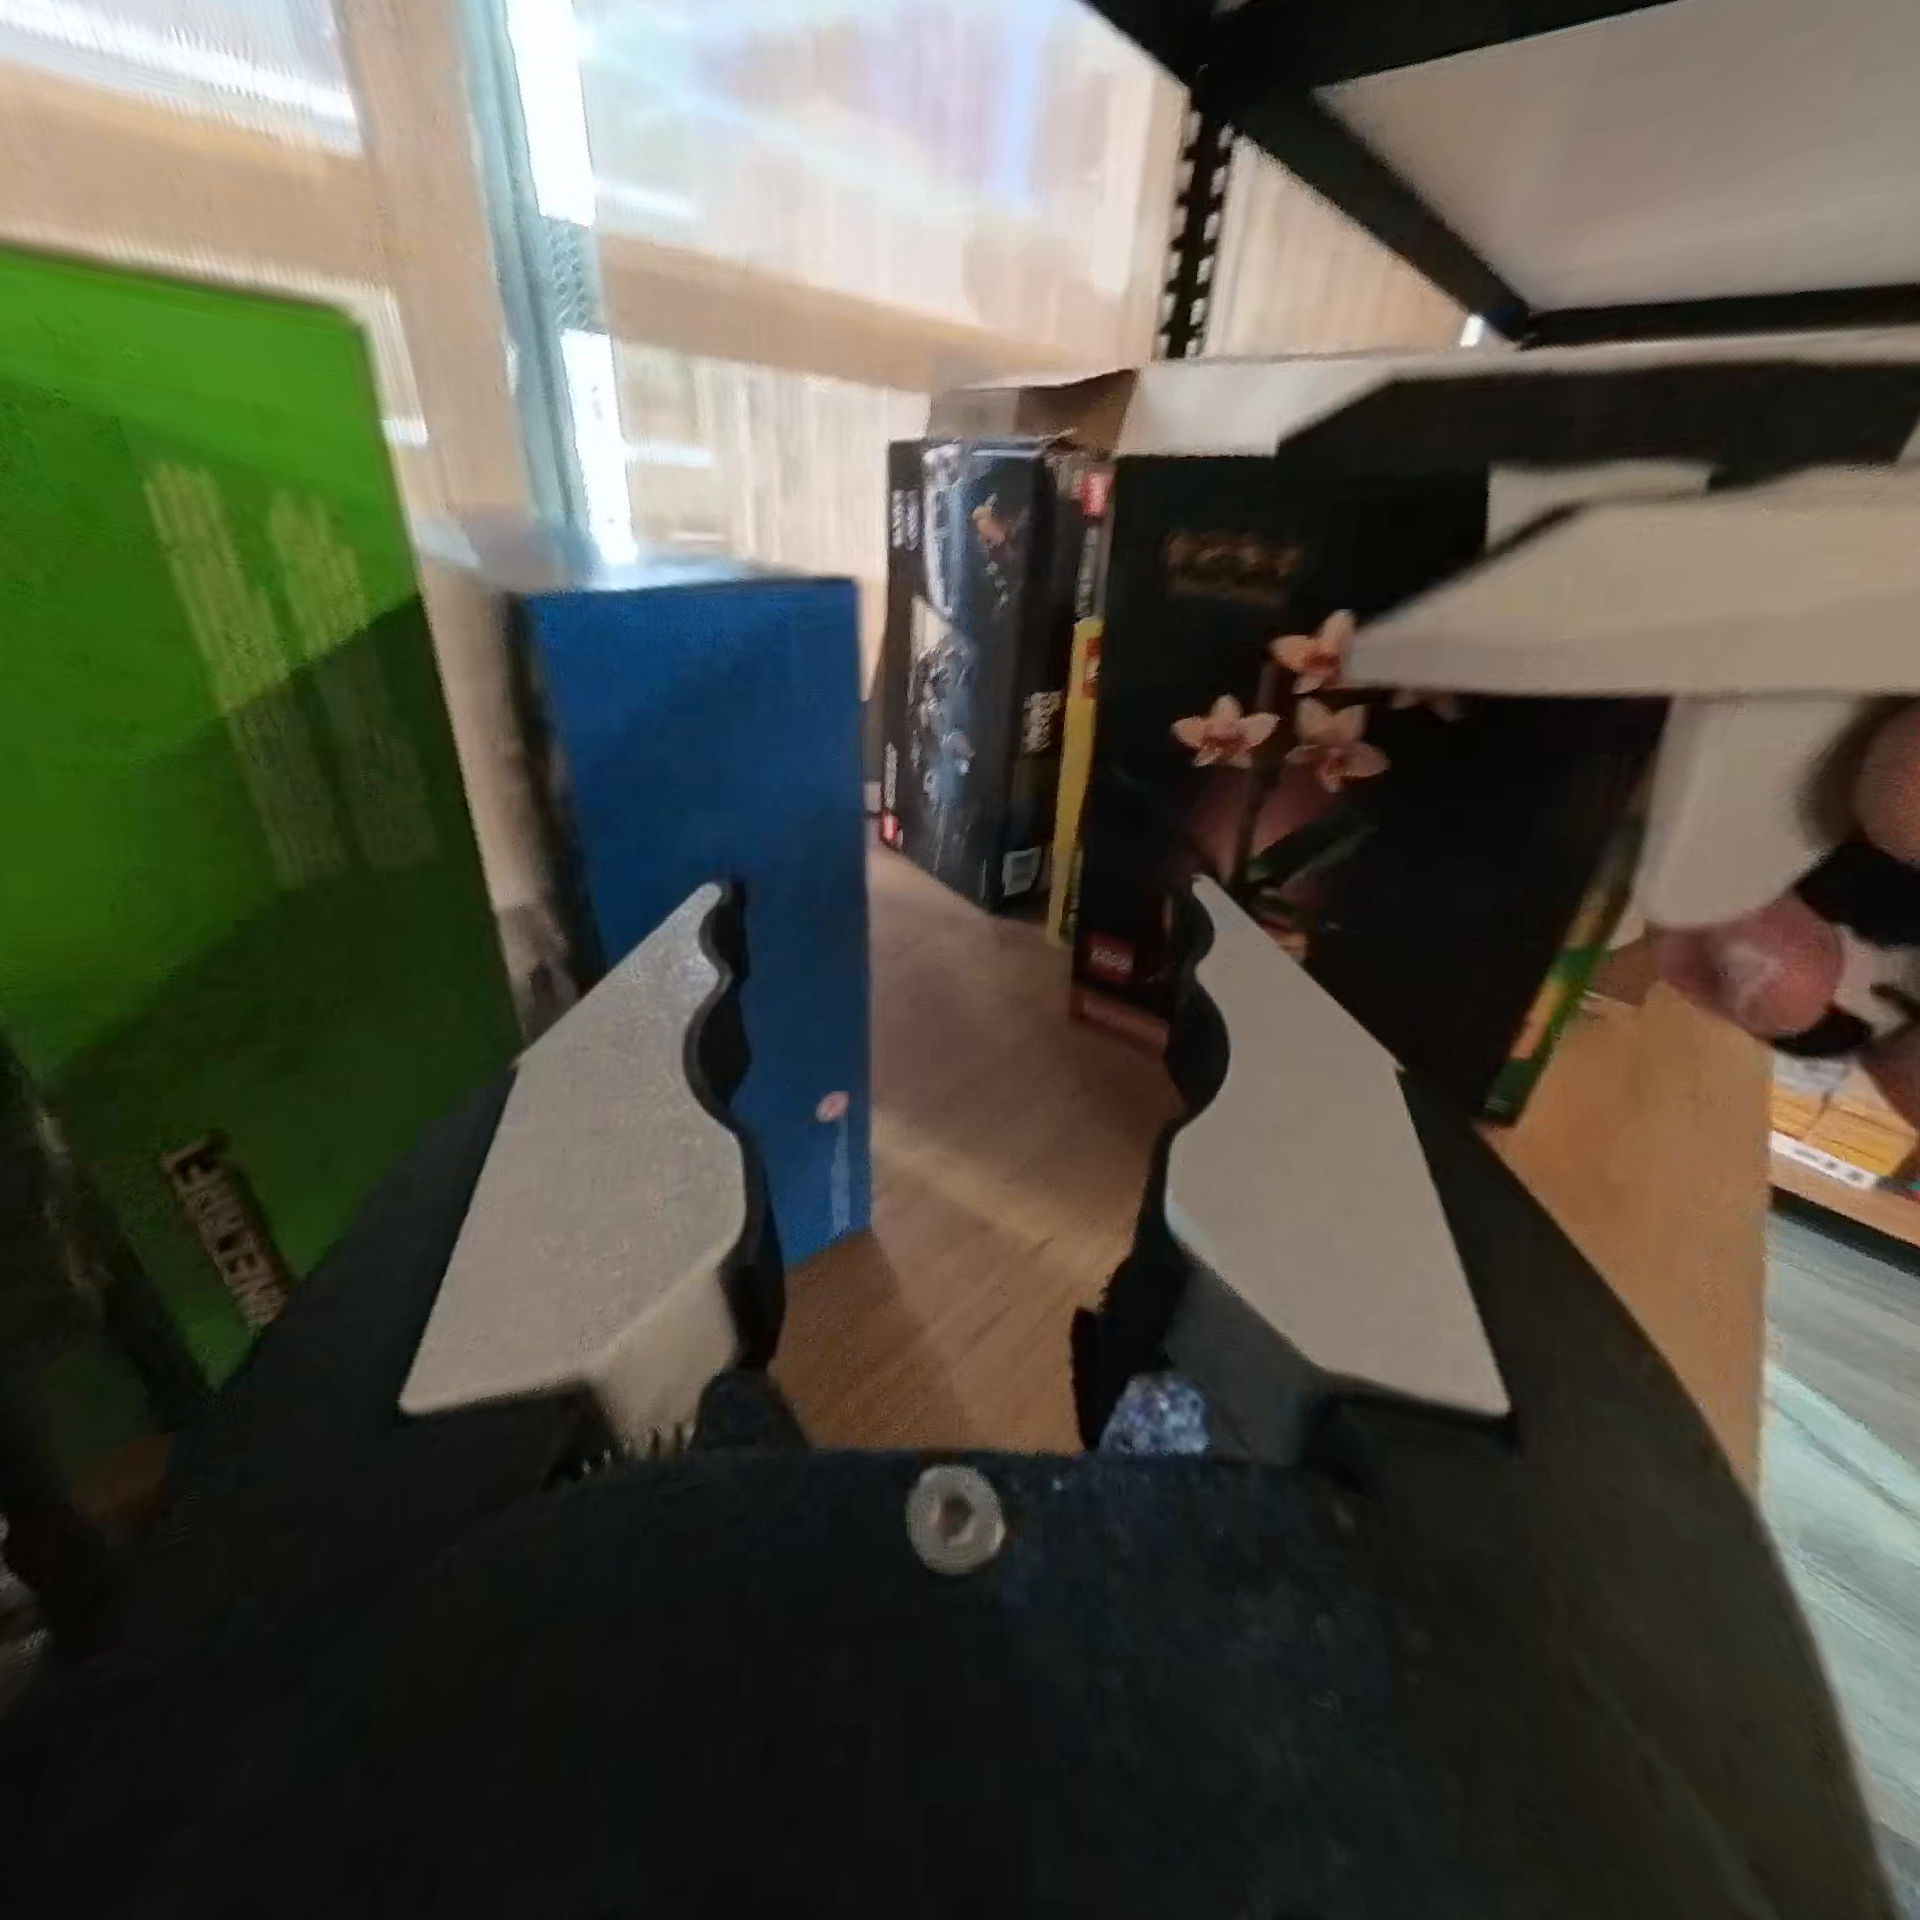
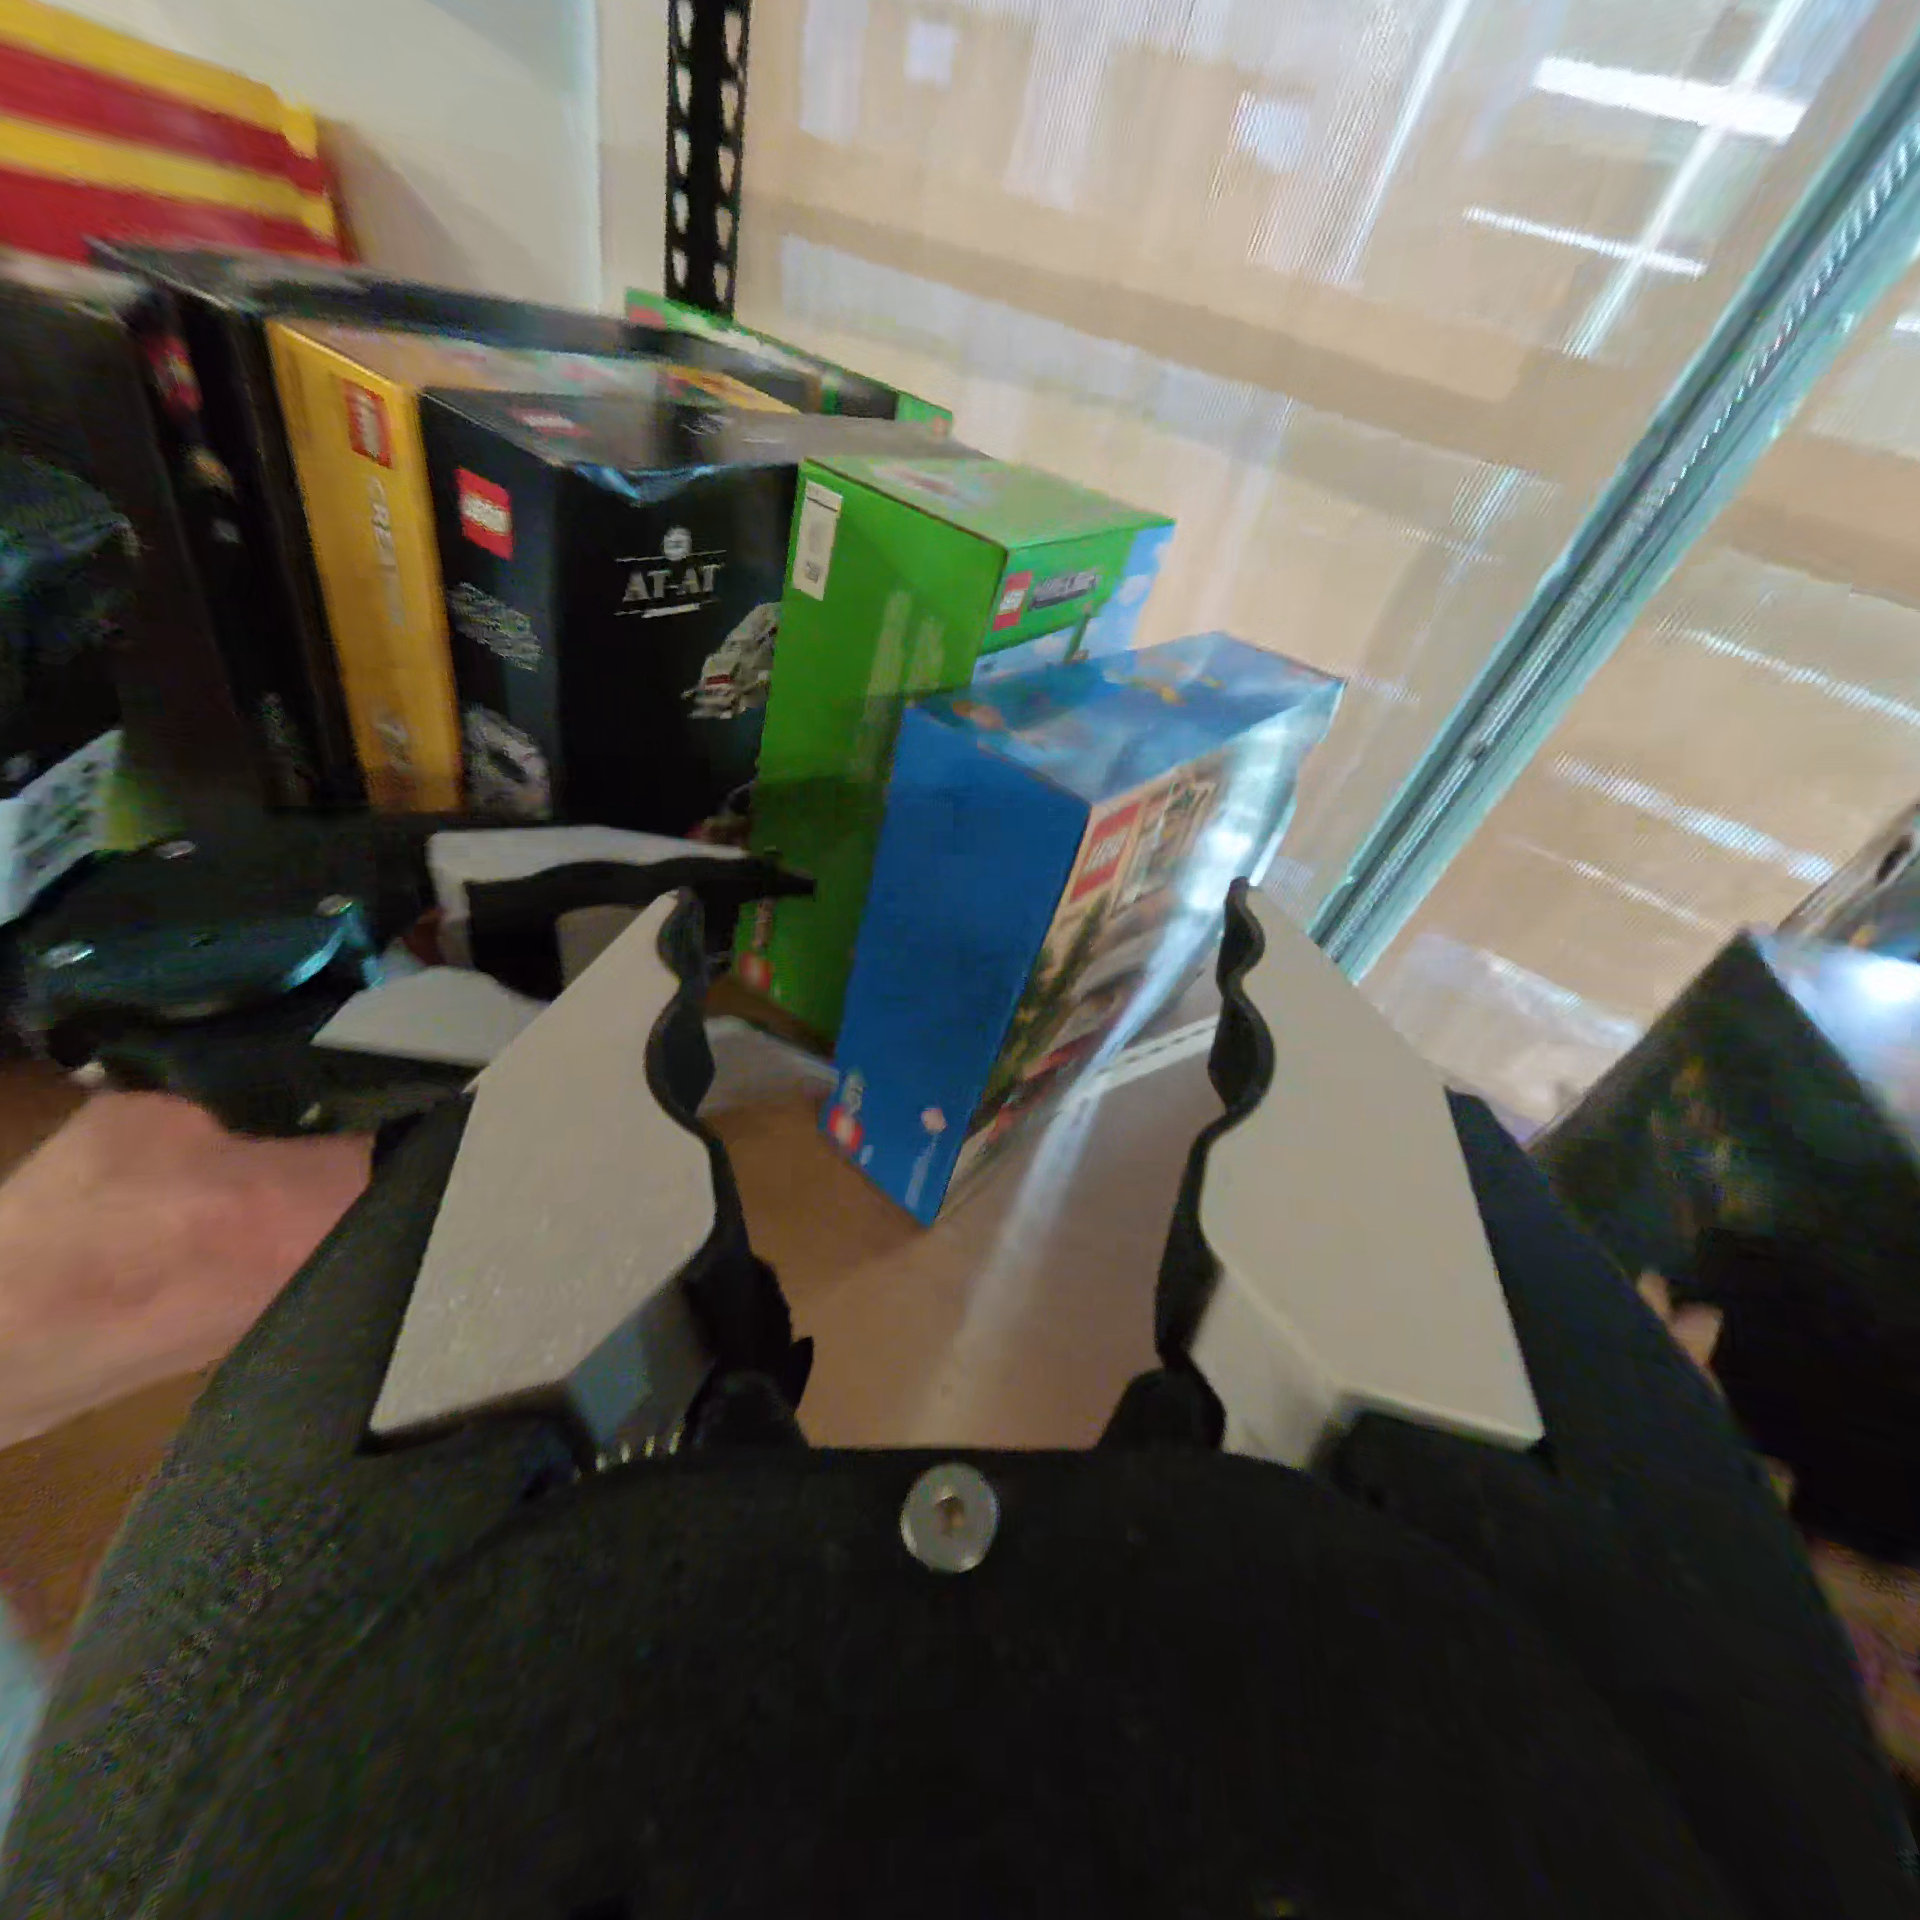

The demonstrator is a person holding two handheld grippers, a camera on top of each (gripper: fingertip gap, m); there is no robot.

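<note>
A blue toy-brick box (image 2: pixel 966 935) stands upright on a wooden shelf (image 2: pixel 883 1309). It lies between the spread fingers of my right gripper (image 2: pixel 961 899), with a gap at each pad. Behind it stands a green box (image 2: pixel 883 623). My left gripper (image 1: pixel 961 899) is open and empty over the shelf board (image 1: pixel 987 1143). The blue box (image 1: pixel 707 810) stands just past its left fingertip (image 1: pixel 717 914), and the green box (image 1: pixel 208 727) is at the far left. The right gripper (image 1: pixel 1340 551) reaches in from the upper right there. One left finger (image 2: pixel 582 883) shows beside the green box.
A black box with orchid flowers (image 1: pixel 1299 779), a dark box (image 1: pixel 966 675) and a yellow one (image 2: pixel 364 571) stand in a row at the back. A black rack upright (image 2: pixel 707 145) and a meshed window (image 2: pixel 1351 416) lie behind. Another dark box (image 2: pixel 1766 1143) is at the right. A hand (image 1: pixel 1766 956) shows.
</note>
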